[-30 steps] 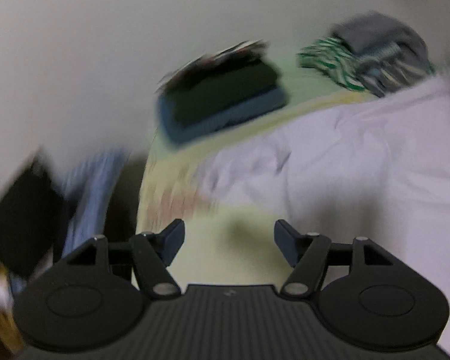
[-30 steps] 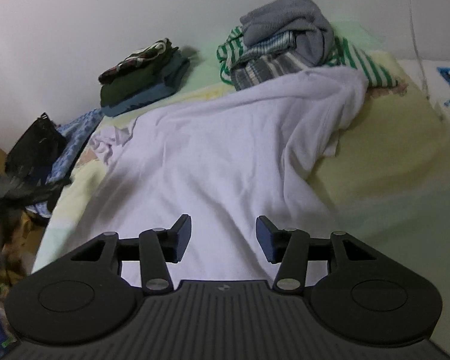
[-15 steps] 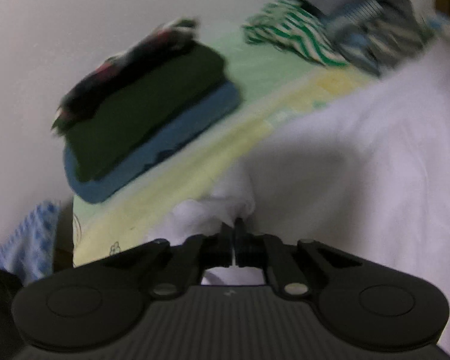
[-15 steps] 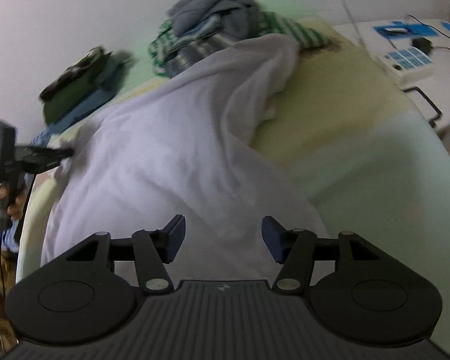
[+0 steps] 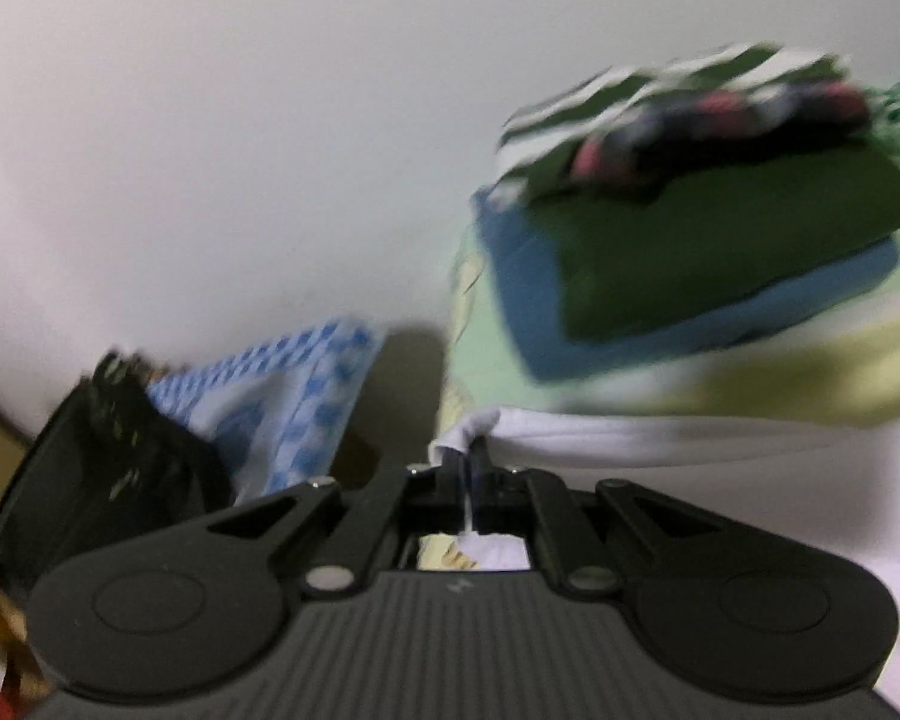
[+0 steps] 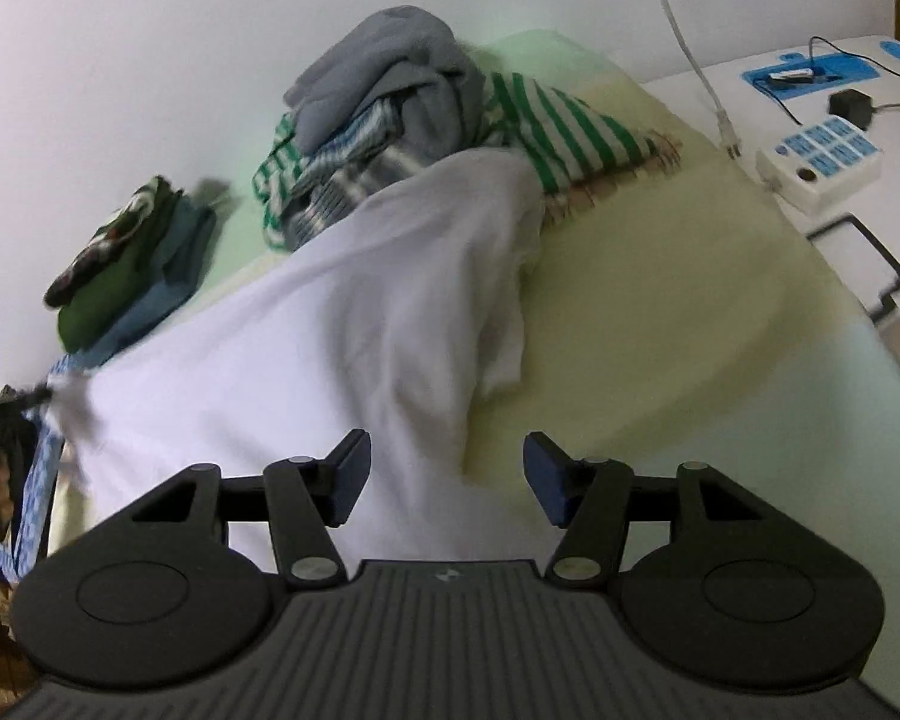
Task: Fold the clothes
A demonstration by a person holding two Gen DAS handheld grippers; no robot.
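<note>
Left gripper (image 5: pixel 469 468): jaws closed on a corner of the white garment (image 5: pixel 660 438), lower centre of the left wrist frame.
Right gripper (image 6: pixel 441 474): jaws spread apart, nothing between them; white garment lies below.
White garment: spread across the bed (image 6: pixel 690 312), centre of the right wrist frame.
Folded stack (image 5: pixel 690 228): green on blue, upper right of the left wrist frame.
Unfolded pile (image 6: pixel 390 96): grey and striped clothes, top centre, right wrist frame.
</note>
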